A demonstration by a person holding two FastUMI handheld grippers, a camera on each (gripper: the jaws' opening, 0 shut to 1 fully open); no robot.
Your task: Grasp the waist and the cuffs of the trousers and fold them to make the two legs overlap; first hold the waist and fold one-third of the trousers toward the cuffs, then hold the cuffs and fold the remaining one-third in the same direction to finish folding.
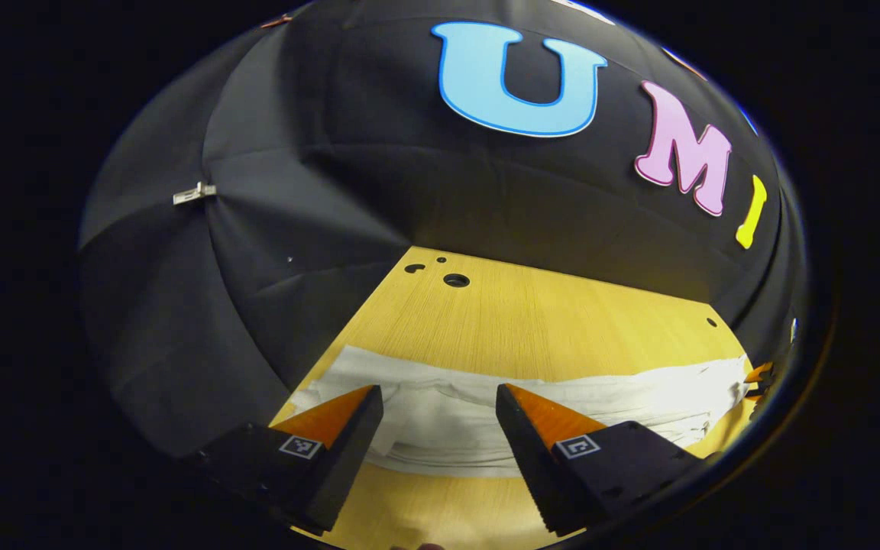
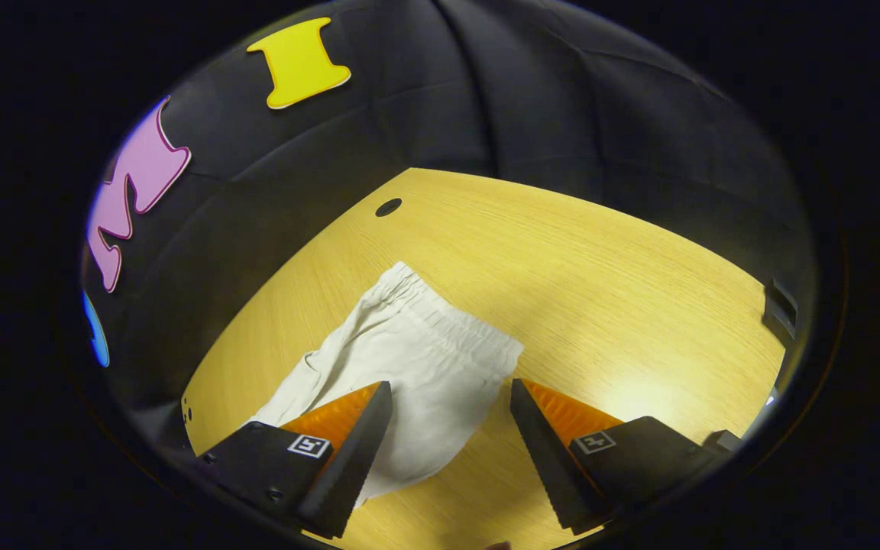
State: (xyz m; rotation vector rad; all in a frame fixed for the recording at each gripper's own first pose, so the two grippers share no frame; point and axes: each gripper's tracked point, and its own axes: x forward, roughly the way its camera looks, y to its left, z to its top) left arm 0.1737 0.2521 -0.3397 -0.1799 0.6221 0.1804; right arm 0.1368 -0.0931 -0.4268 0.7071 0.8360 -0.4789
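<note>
Trousers: the white trousers point(image 1: 486, 412) lie flat on the desk, stretched sideways across the left gripper view; the legs look already laid one over the other, with stacked edges showing along the near side.
Waist: in the right gripper view the gathered elastic waist point(image 2: 448, 317) sits at the far end of the cloth, pointing away over the wood.
Cuffs: not clear in either view; the far end of the garment runs off toward the edge of the left gripper view.
Left tongs: the left tongs point(image 1: 438, 401) hang wide apart above the middle of the trousers, holding nothing.
Right tongs: the right tongs point(image 2: 451, 397) stand wide apart too, straddling the cloth just short of the waist, holding nothing.
Desk: the yellow wooden desk point(image 2: 600, 260) is smooth, so the cloth would likely slide if dragged.
Risk, layers: a shallow pinch may catch the top leg alone, and the legs would then part as the waist is lifted.
Risk, aim: the right tongs sit short of the waistband; closing here would take the seat, and the third-fold would come out crooked.
Risk, uneven lift: if one corner rises first, the fold line skews.
</note>
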